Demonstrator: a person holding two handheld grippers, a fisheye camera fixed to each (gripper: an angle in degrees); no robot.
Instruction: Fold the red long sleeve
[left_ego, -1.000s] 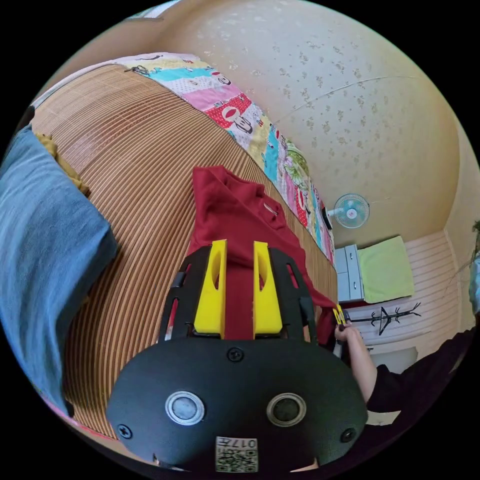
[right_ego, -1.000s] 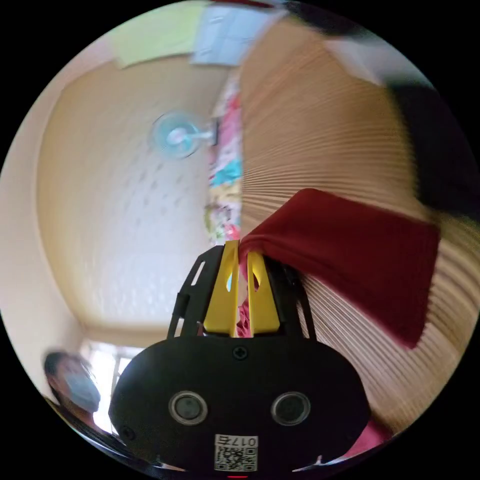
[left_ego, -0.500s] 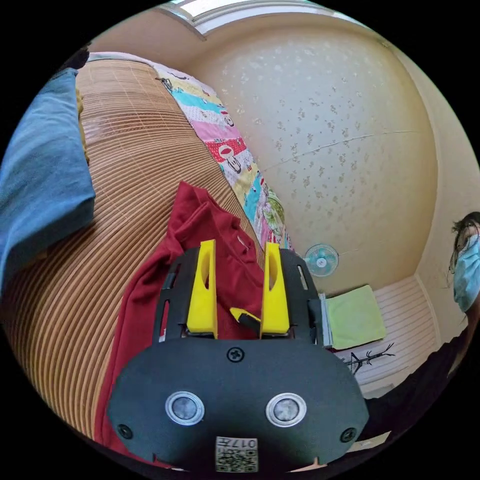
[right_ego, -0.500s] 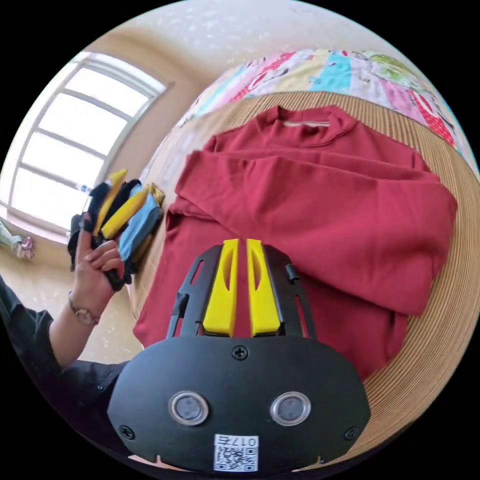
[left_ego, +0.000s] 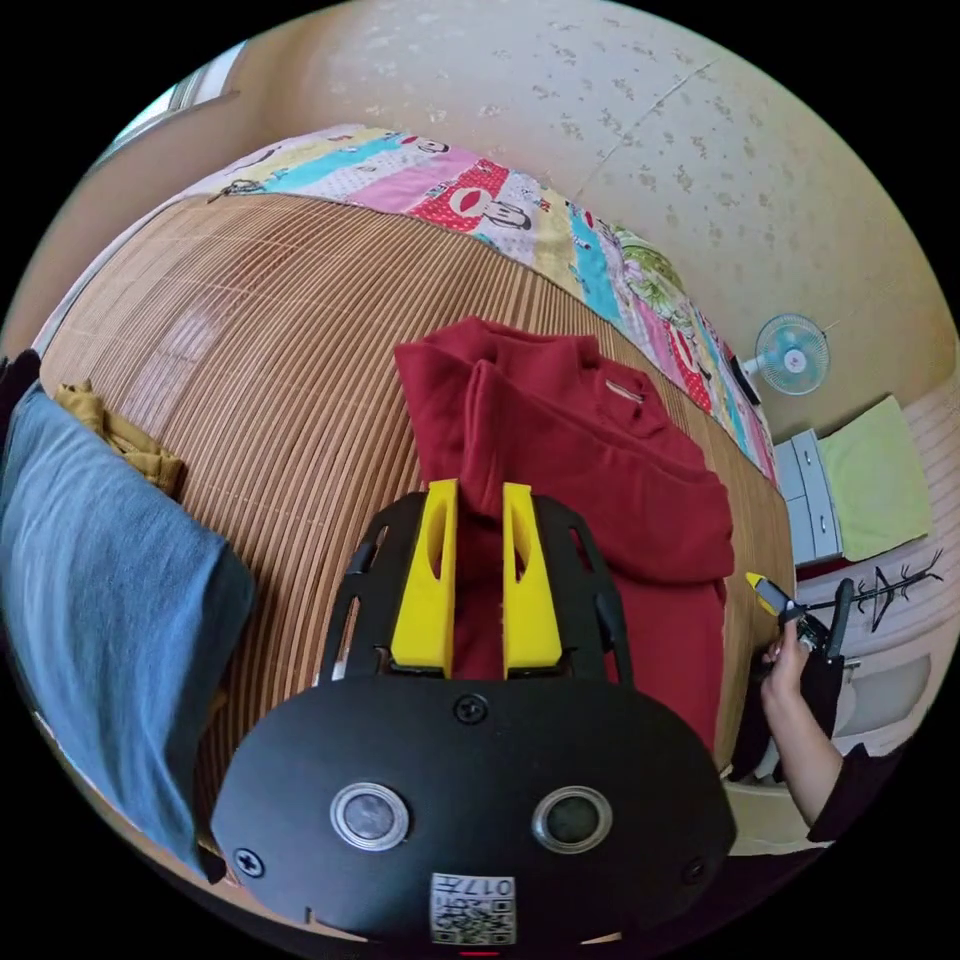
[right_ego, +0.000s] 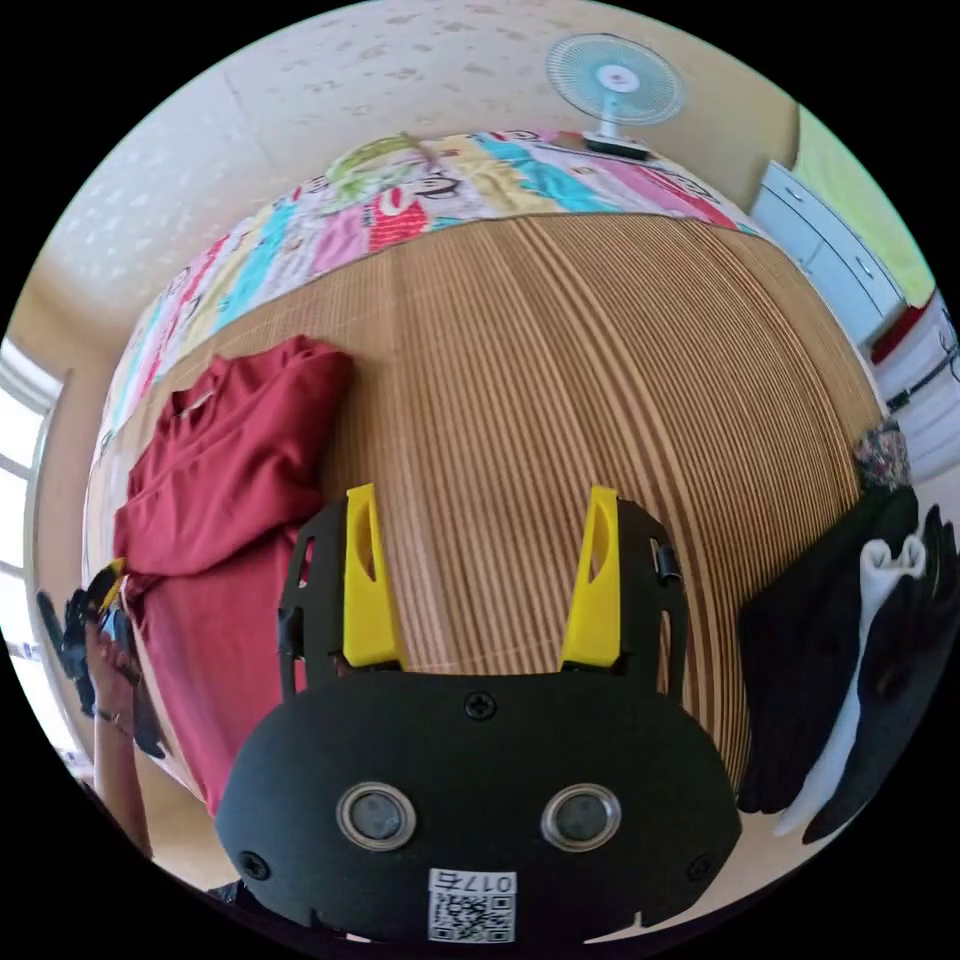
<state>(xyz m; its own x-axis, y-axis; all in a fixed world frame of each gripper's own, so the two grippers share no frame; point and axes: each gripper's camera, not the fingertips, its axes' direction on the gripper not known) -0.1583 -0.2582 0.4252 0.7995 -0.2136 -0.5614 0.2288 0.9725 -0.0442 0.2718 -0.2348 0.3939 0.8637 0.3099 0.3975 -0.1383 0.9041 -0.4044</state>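
Left gripper view: left gripper (left_ego: 475, 495) sits over the red top (left_ego: 590, 480), jaws w/ a narrow gap, nearly together. Red cloth shows in the gap, but can't tell whether the jaws pinch it or just hang above it. The top lies on the bamboo mat (left_ego: 270, 340), partly folded: one sleeve laid across the body, collar toward the patterned sheet (left_ego: 560, 225) along the mat's far edge. Blue cloth (left_ego: 100, 600) lies at the near left edge of the view, w/ a mustard piece (left_ego: 120, 440) poking out beside it, both apart from the top. At the right edge of the view a hand (left_ego: 785, 665) holds the right gripper (left_ego: 765, 590) just off the mat's edge, near the top's hem but not touching it; jaw state there too small to tell. A fan (left_ego: 792, 355) stands by the wall, w/ a green cloth (left_ego: 880, 475) over a cabinet past it.

Right gripper view: right gripper (right_ego: 480, 520) has jaws spread wide, holding nothing, over bare mat (right_ego: 600, 360). The red top (right_ego: 215, 500) lies to the left in the view, well clear of the jaws. Left gripper (right_ego: 100, 590) & its hand (right_ego: 110, 665) show at the far left edge, beside the top. Dark clothes (right_ego: 840, 650) w/ a white piece lie at the right edge. Fan (right_ego: 615, 85) stands beyond the sheet (right_ego: 400, 200).
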